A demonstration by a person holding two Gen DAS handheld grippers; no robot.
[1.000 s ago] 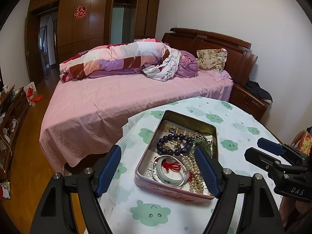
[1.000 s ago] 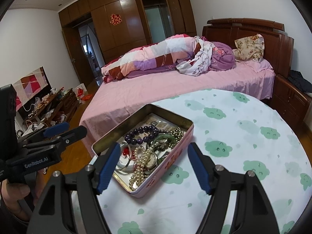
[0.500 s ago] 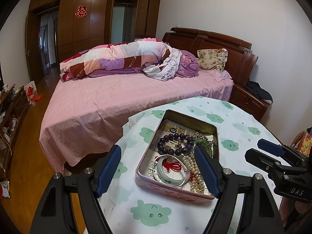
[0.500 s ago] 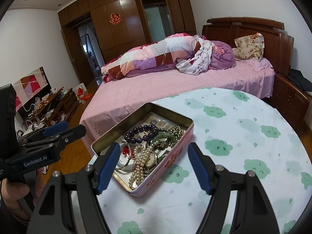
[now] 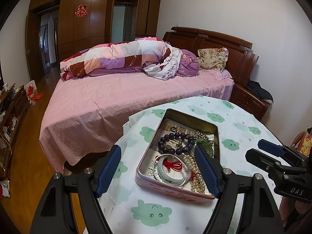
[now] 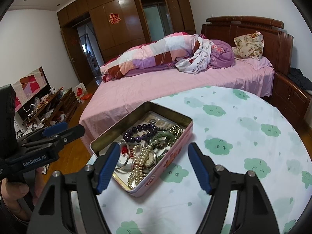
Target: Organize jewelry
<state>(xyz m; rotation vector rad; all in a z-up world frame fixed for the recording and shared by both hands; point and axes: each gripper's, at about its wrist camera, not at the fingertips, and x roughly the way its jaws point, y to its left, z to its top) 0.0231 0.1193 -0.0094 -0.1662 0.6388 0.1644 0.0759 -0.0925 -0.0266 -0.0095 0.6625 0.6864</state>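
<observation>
Pink tin (image 5: 171,190) of tangled jewelry open on a round table under a cloud-print cloth (image 6: 243,136), near the bed (image 5: 117,101). Inside: purple bead bracelet (image 5: 176,143), silver bangle (image 5: 169,170), pearl strand (image 6: 139,161). Left gripper (image 5: 158,169) and right gripper (image 6: 154,165) poised above, jaws wide, nothing held.

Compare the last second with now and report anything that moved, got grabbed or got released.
Nothing visibly changed. The left gripper and right gripper hover open and empty over the pink tin, and the purple bead bracelet, pearl strand and silver bangle lie inside it as before.
</observation>
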